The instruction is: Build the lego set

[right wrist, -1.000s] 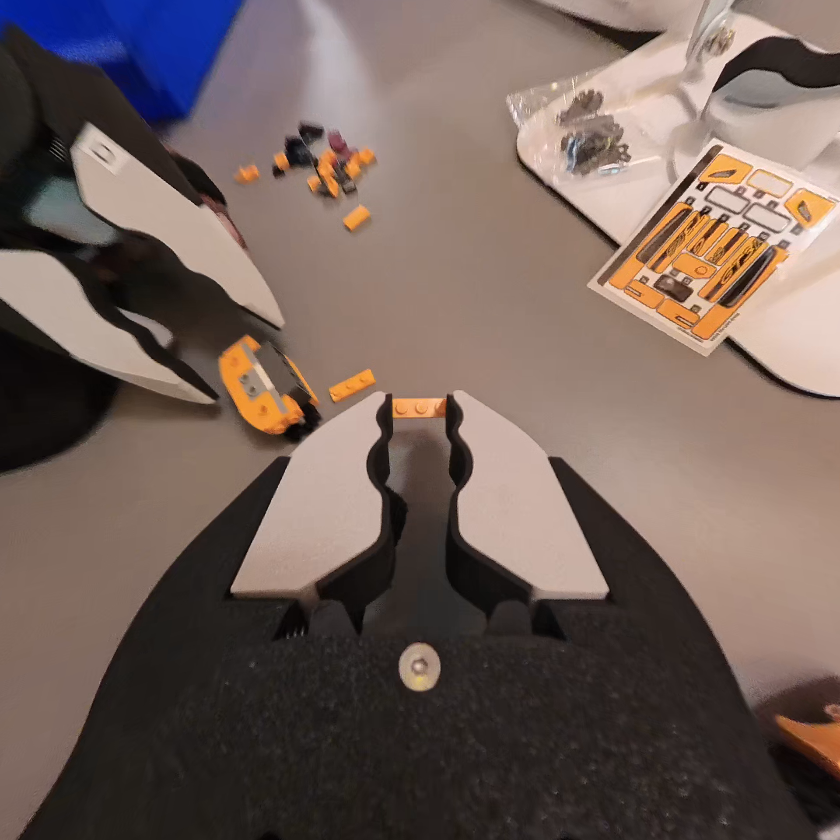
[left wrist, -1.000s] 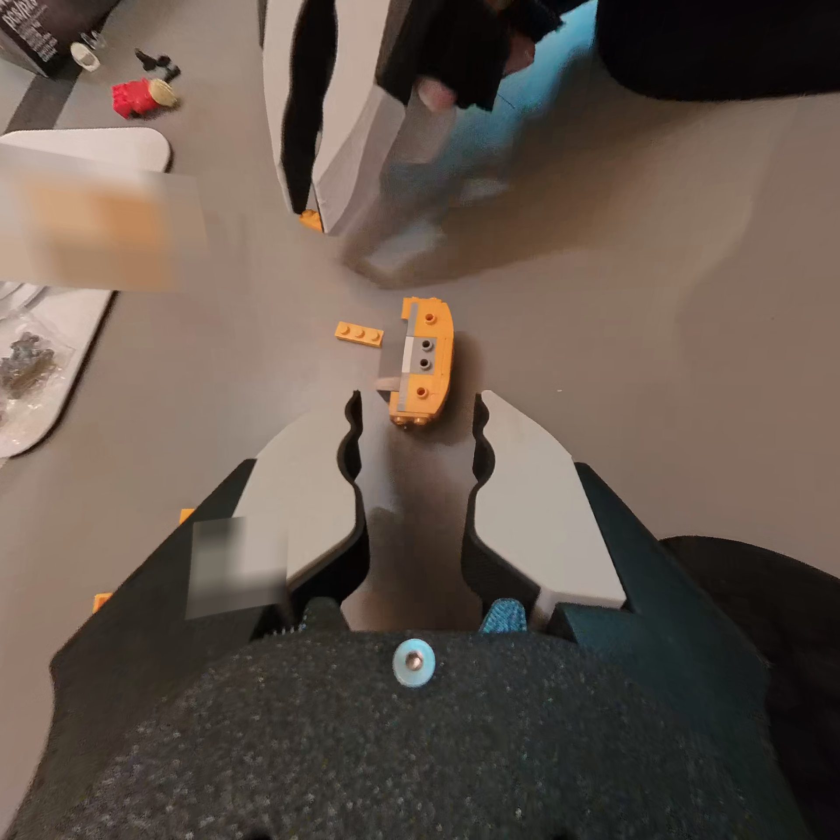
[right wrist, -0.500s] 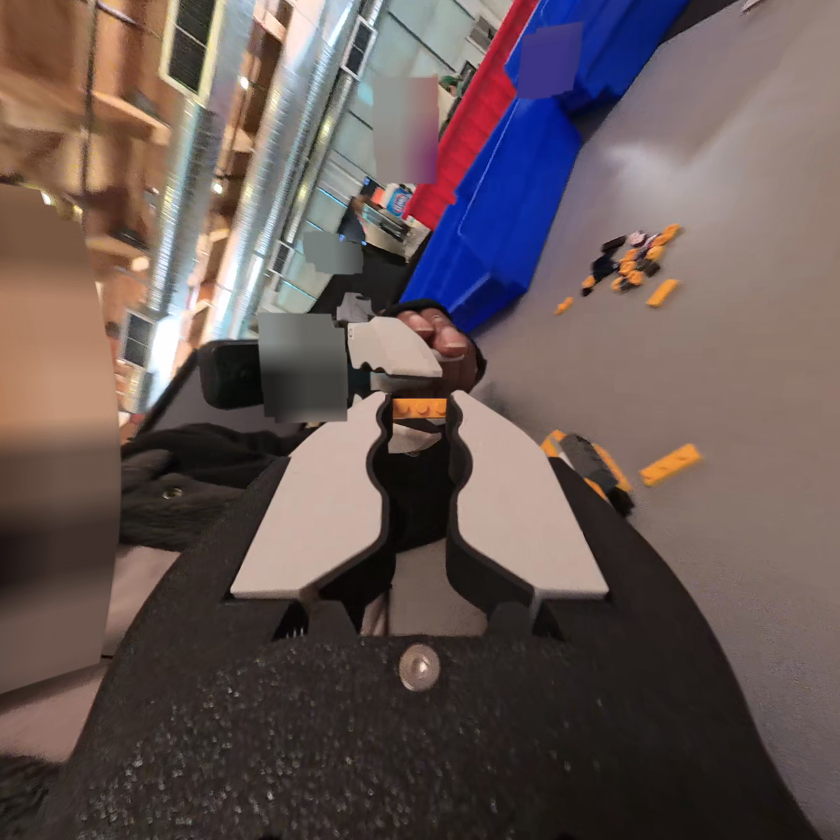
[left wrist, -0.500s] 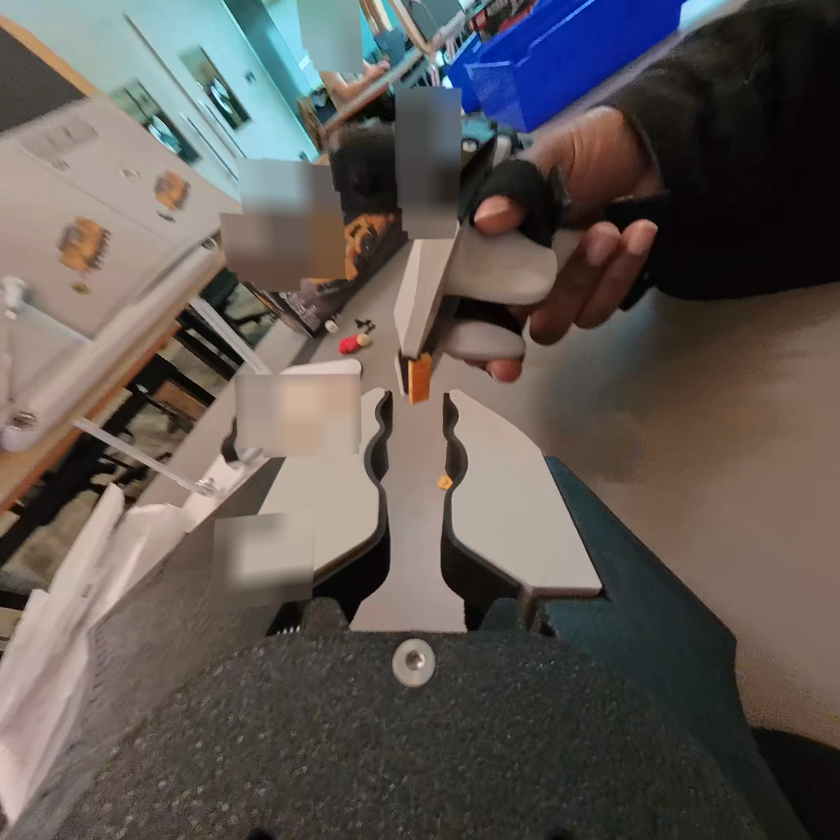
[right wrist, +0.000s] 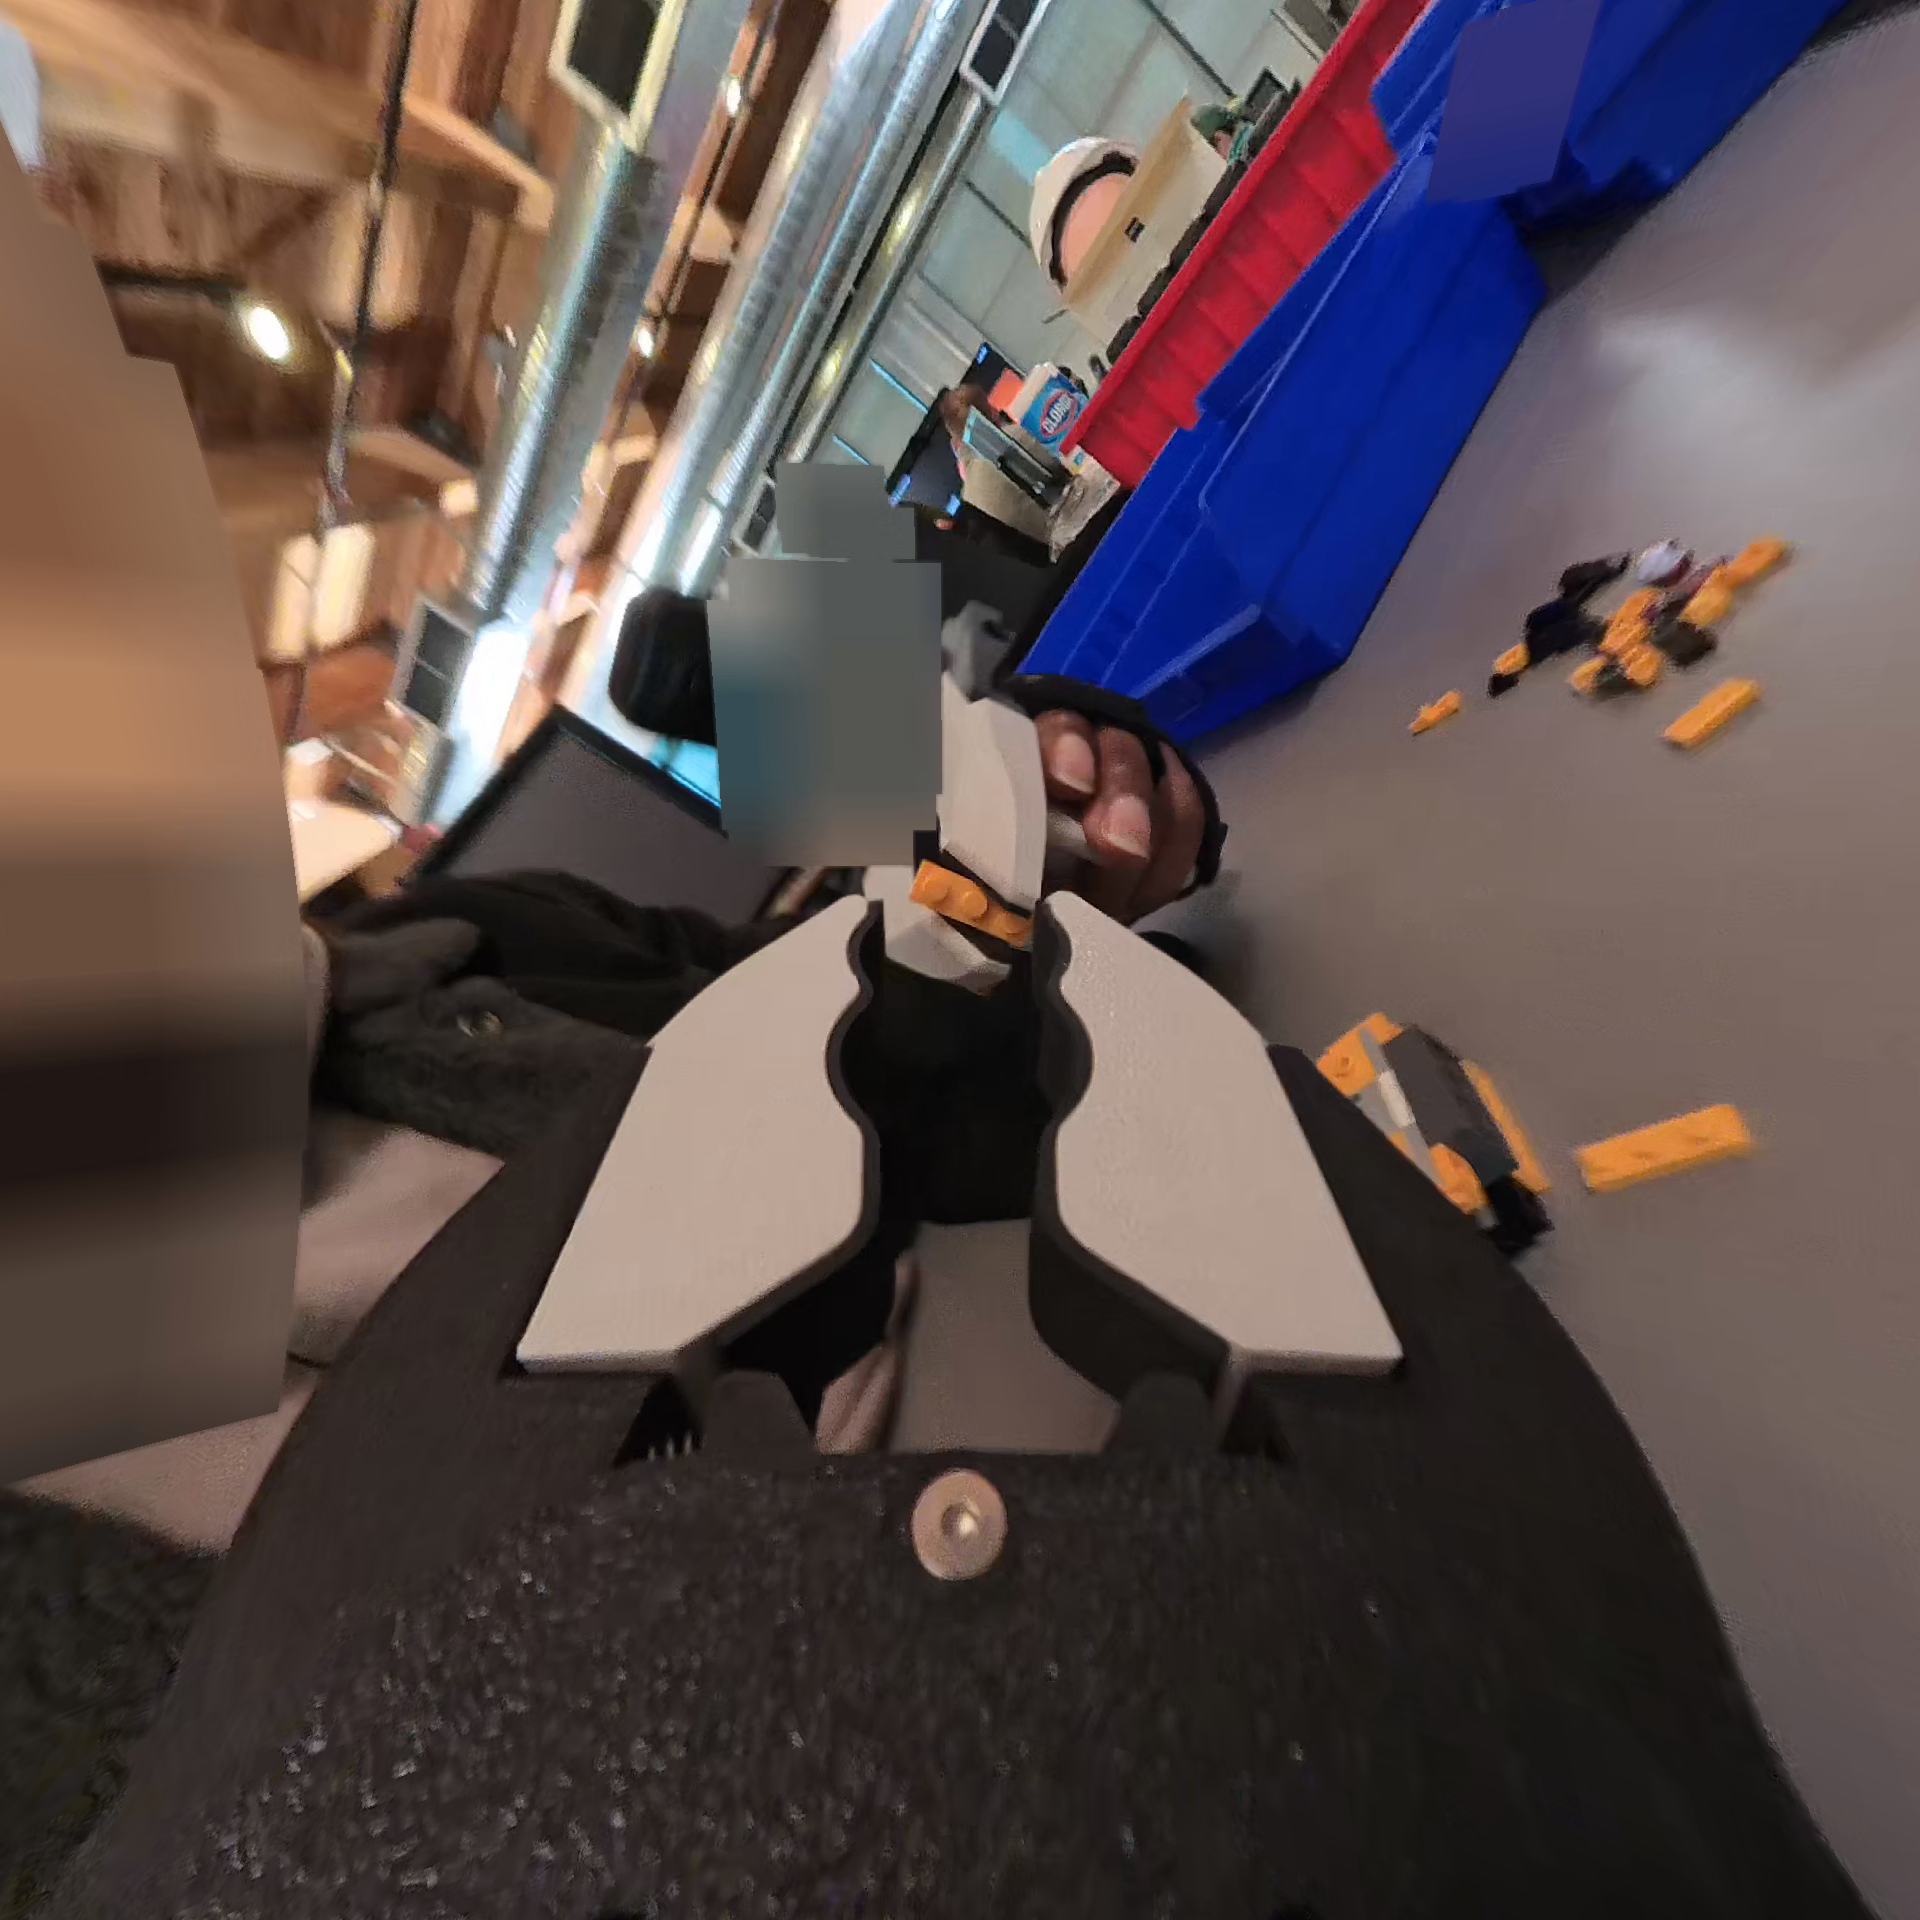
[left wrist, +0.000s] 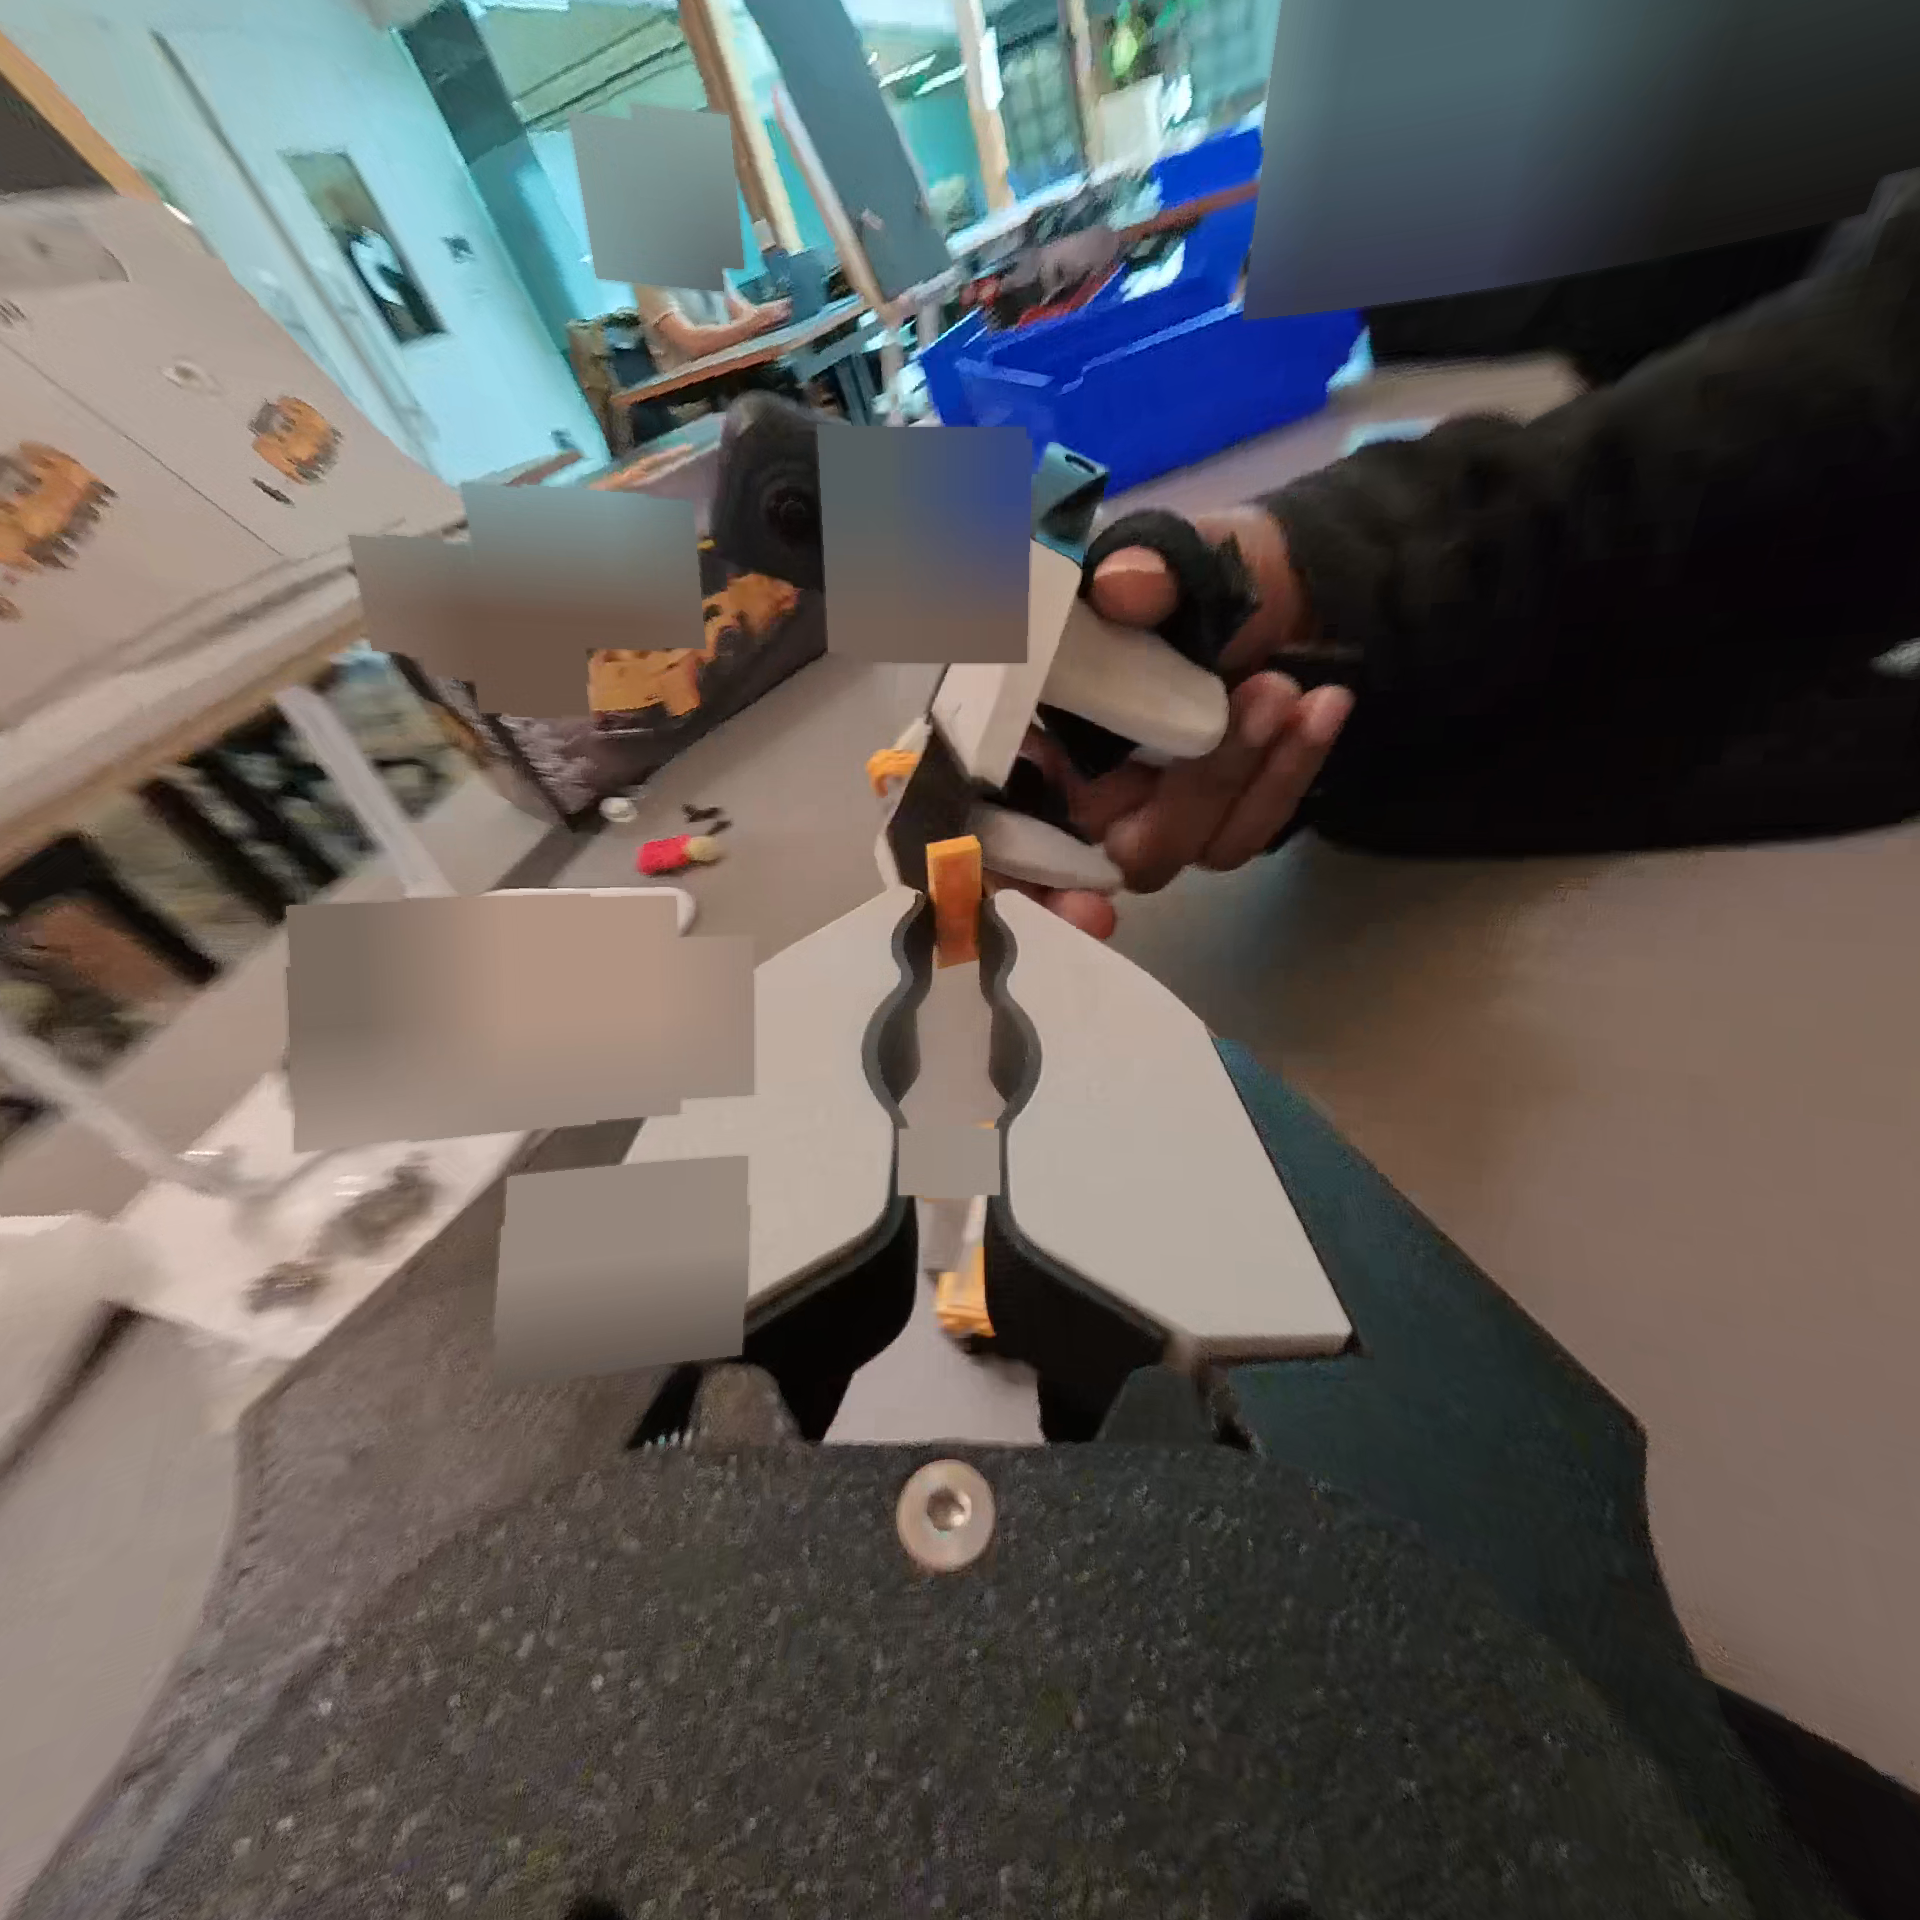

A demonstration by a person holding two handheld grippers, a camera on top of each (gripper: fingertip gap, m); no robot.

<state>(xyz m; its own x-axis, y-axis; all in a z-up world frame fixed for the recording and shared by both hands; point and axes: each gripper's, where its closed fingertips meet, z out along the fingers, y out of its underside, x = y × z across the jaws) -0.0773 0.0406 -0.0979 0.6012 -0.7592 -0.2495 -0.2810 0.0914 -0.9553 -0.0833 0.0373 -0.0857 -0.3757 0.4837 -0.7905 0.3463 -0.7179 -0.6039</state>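
Both grippers are lifted off the grey table and meet tip to tip. My left gripper is shut on a small orange plate, which stands on edge between its tips. In the right wrist view the same orange plate sits tilted between the left gripper's fingers. My right gripper is open around the plate; only its right fingertip is at the plate's end. The partly built orange and grey model lies on the table below, beside a loose orange plate.
A pile of small orange and dark pieces lies farther out on the table, near blue bins. A red piece and the set's box stand at the far left. A white tray with bagged parts lies left.
Both grippers rose from the table and tilted toward each other. The right gripper brought the orange plate up, the left gripper closed on it, and the right gripper's jaws widened.
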